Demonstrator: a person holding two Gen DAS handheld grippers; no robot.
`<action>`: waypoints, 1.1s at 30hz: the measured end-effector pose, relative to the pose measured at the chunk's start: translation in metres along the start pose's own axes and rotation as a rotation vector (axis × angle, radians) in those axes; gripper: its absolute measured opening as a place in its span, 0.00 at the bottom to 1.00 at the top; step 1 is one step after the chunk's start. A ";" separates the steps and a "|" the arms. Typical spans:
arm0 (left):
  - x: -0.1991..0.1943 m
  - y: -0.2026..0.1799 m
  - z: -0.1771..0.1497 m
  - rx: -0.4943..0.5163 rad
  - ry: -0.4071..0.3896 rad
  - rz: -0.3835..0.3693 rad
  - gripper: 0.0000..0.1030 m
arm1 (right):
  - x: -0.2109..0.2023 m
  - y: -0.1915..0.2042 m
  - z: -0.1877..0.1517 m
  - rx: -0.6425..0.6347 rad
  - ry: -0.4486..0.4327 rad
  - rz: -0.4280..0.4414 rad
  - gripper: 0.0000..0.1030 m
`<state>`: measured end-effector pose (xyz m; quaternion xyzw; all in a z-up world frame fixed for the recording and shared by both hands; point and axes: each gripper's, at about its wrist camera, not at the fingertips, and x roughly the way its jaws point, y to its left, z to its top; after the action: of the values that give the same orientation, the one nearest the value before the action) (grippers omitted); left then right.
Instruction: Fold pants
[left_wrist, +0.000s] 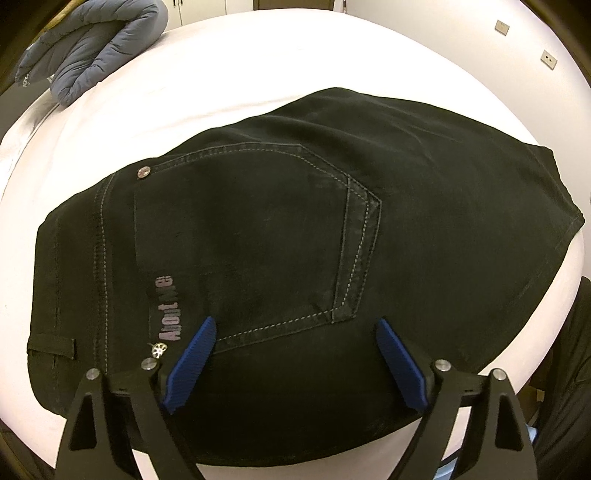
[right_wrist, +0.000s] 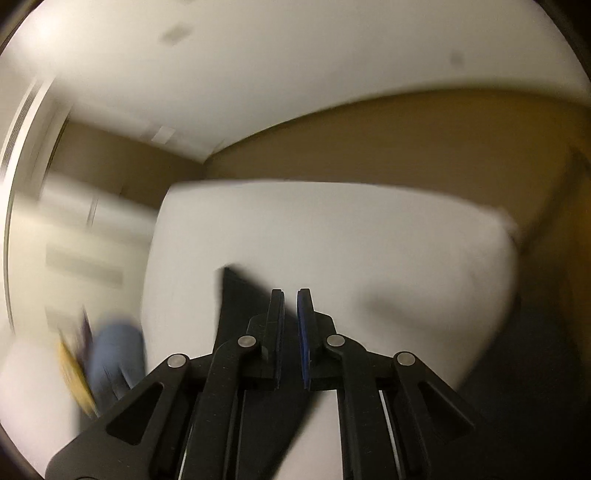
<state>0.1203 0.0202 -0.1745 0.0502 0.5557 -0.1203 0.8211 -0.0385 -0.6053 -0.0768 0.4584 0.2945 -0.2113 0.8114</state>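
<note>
Black denim pants (left_wrist: 280, 236) folded flat, stitched pocket; left gripper (left_wrist: 295, 360) spread

pants (left_wrist: 277, 236) on bed (left_wrist: 258, 62), jacket (left_wrist: 92, 44) behind (left)

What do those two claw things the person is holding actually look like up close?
The left gripper has matte black angular linkage arms with triangular cutouts and round silver pivot pins, ending in two ribbed blue finger pads. The right gripper shows the same black arms and silver pins. No cables or sleeves show.
</note>
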 end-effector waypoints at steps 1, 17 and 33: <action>0.002 -0.001 0.001 0.000 0.001 0.000 0.90 | 0.011 0.019 0.004 -0.101 0.047 -0.003 0.07; 0.009 -0.008 0.009 -0.002 0.005 -0.002 0.96 | 0.163 0.096 0.036 -0.665 0.209 -0.243 0.10; 0.009 -0.015 -0.001 -0.014 -0.040 0.014 0.97 | 0.126 0.171 -0.028 -0.870 0.387 0.087 0.10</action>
<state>0.1191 0.0047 -0.1823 0.0462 0.5398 -0.1115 0.8331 0.1511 -0.5068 -0.0668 0.1187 0.4819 0.0549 0.8664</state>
